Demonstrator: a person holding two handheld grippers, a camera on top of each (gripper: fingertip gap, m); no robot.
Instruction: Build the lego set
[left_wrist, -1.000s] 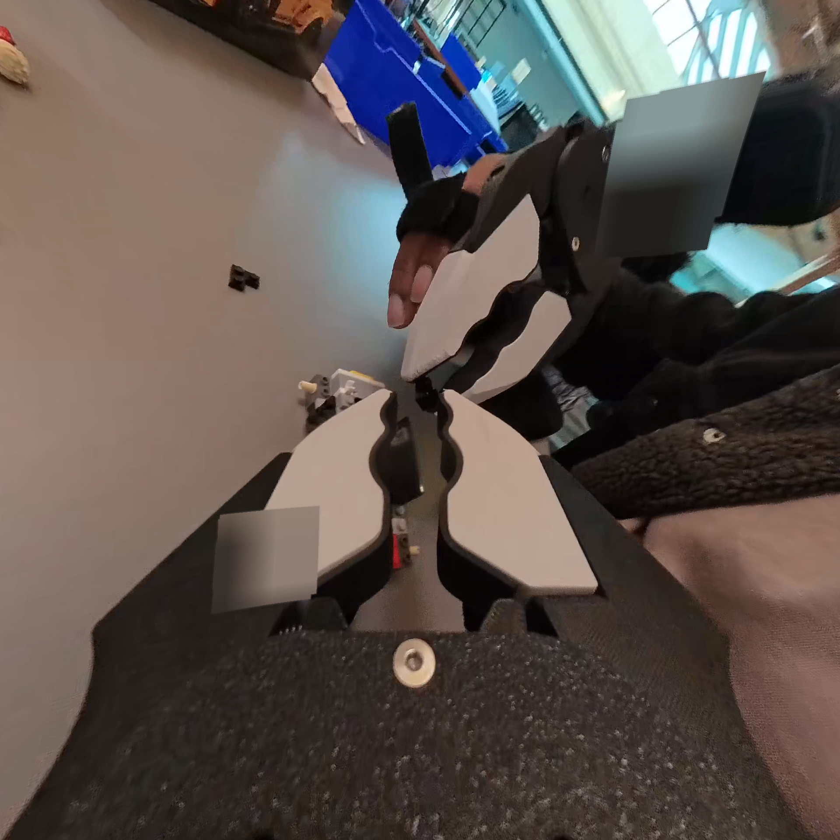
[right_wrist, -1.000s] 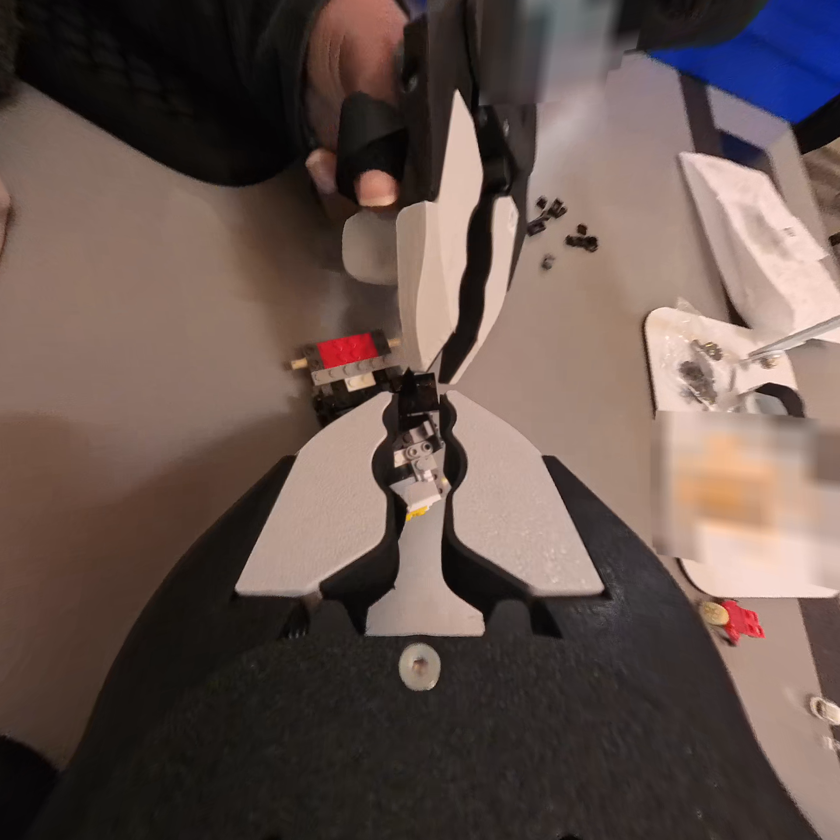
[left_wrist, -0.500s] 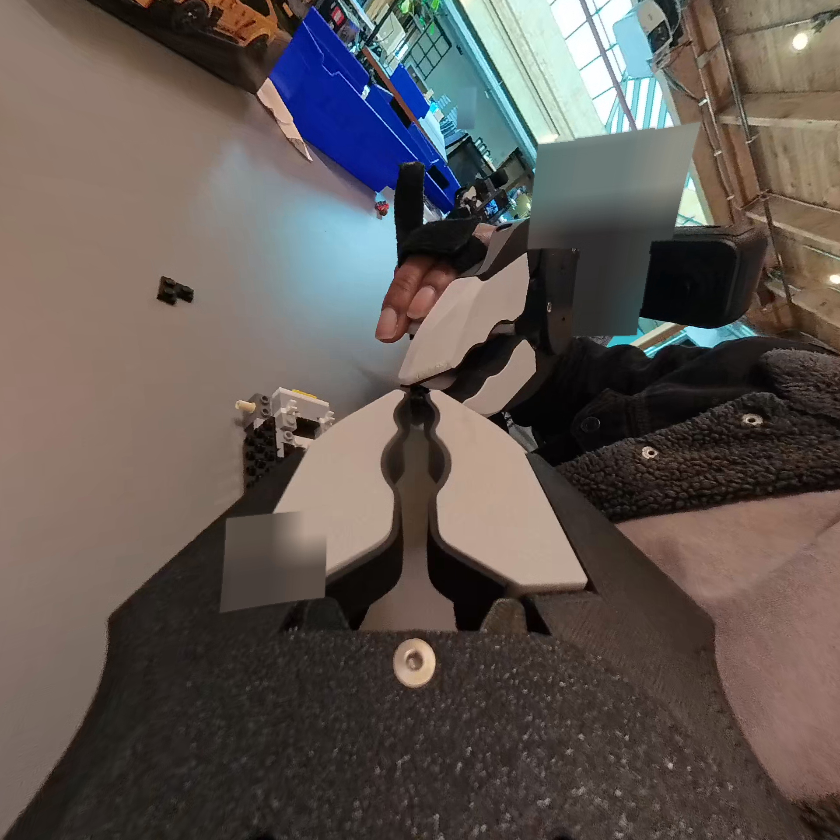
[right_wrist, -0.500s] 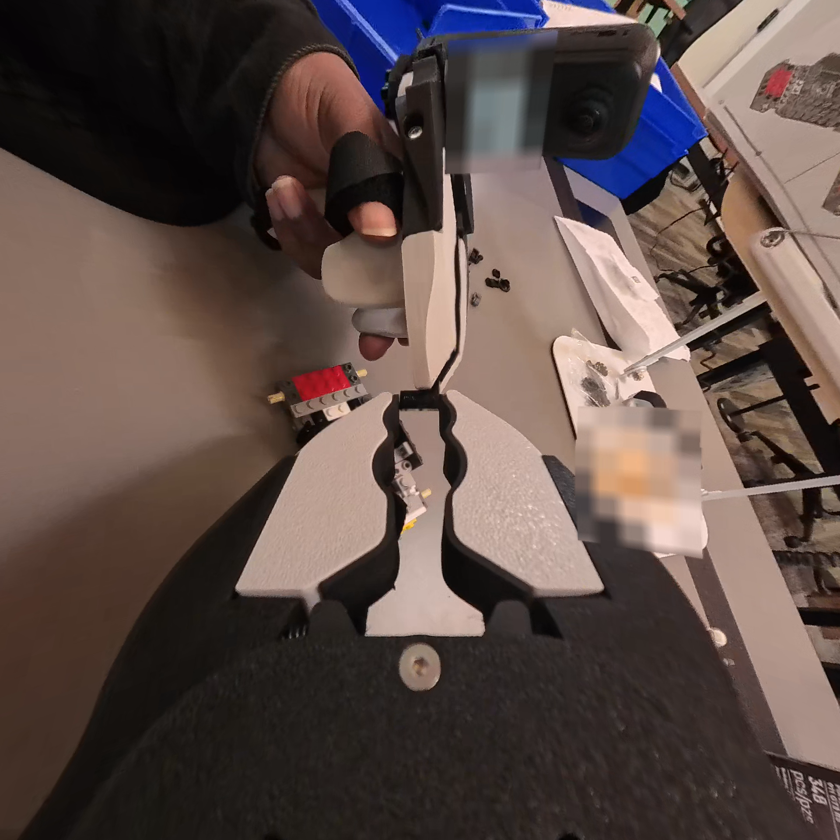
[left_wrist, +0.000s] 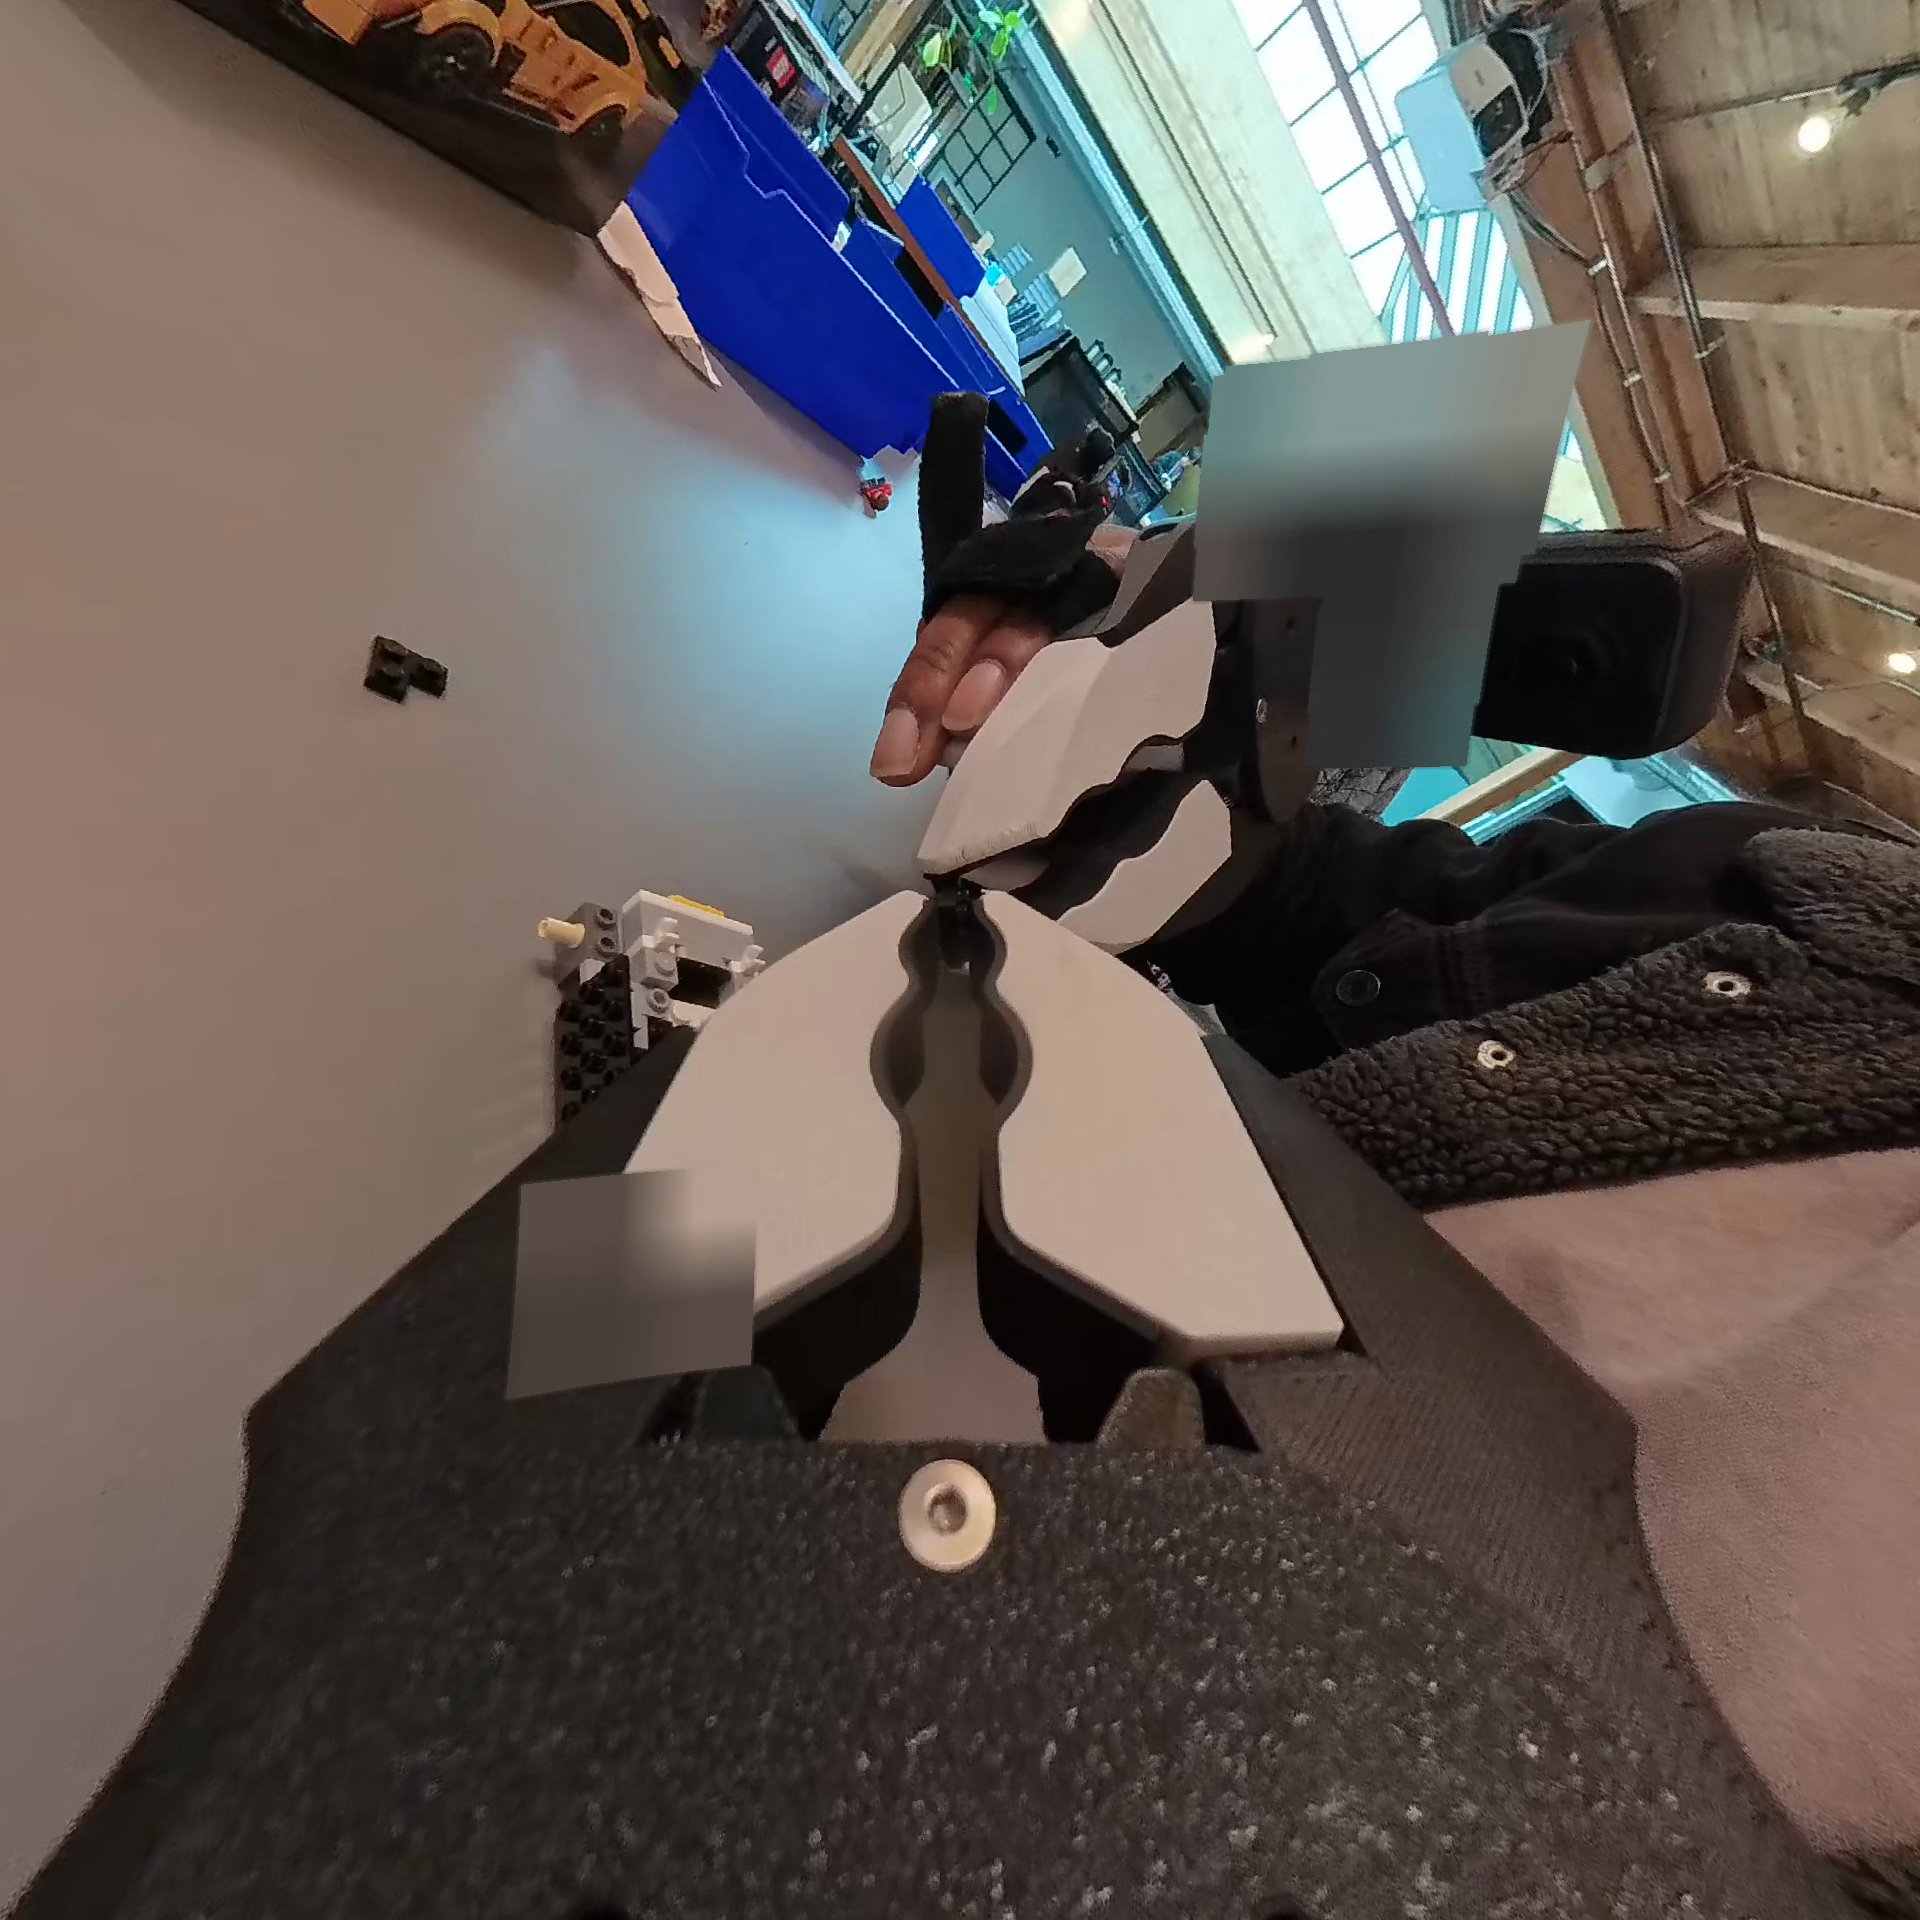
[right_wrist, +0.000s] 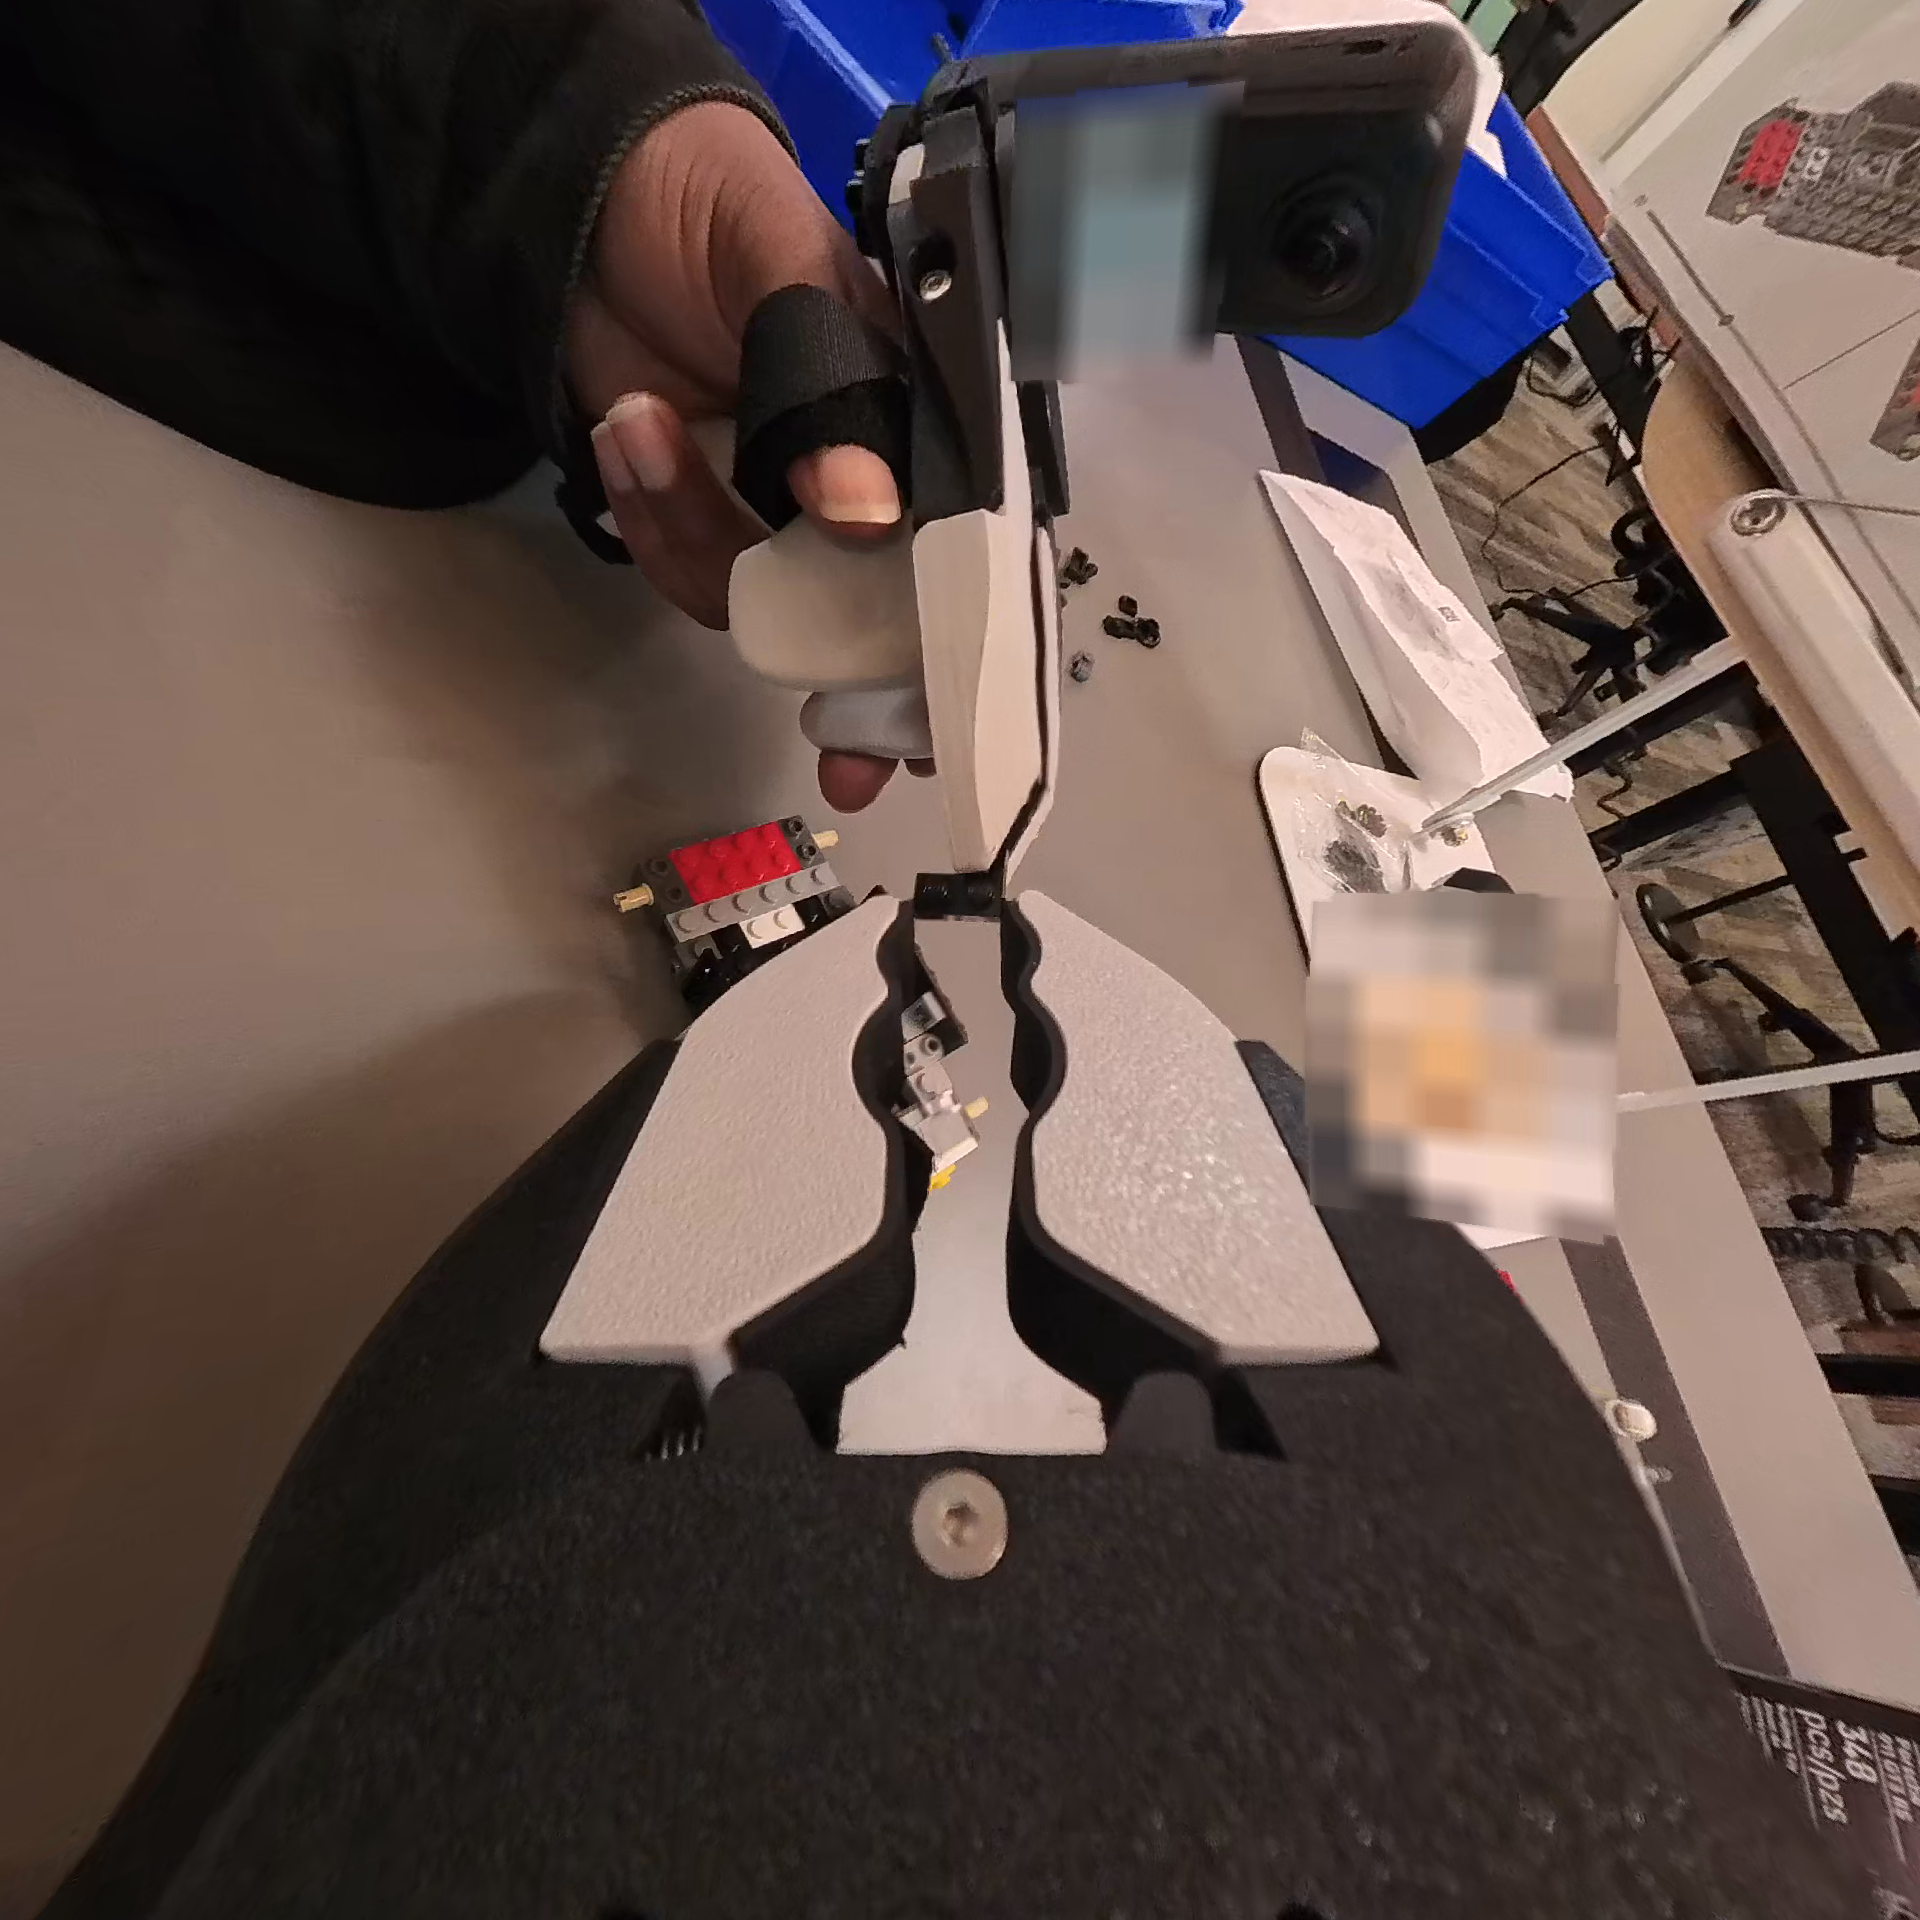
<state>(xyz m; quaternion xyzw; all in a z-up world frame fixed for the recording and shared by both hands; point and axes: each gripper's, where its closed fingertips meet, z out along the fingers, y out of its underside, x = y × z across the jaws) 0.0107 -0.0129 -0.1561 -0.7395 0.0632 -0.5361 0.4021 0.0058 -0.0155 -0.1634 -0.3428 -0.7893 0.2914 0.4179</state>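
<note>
My left gripper (left_wrist: 951, 902) is shut on a small black Lego piece (left_wrist: 952, 920) at its fingertips. My right gripper (right_wrist: 958, 904) holds the same black piece (right_wrist: 958, 896) across its tips. The two grippers meet tip to tip above the grey table: the right gripper (left_wrist: 971, 864) comes in from the upper right in the left wrist view, and the left gripper (right_wrist: 987, 852) comes down from above in the right wrist view. A red-topped Lego assembly (right_wrist: 740, 883) sits on the table to the left. A small grey, white and yellow assembly (right_wrist: 935, 1091) shows through the gap between the right fingers.
Lego assemblies (left_wrist: 665, 971) and a loose black piece (left_wrist: 405, 665) lie on the table (left_wrist: 260, 468). Loose black pieces (right_wrist: 1130, 623), a paper sheet (right_wrist: 1392, 623) and a white tray of small parts (right_wrist: 1288, 790) lie at the right. Blue bins (left_wrist: 800, 281) stand at the far edge. A box (right_wrist: 1714, 1507) lies at the lower right. The tips of both grippers are at nearly the same place.
One second ago my left gripper was open around the black piece held by the right gripper. It has since shut on it, and both grippers have risen slightly.
</note>
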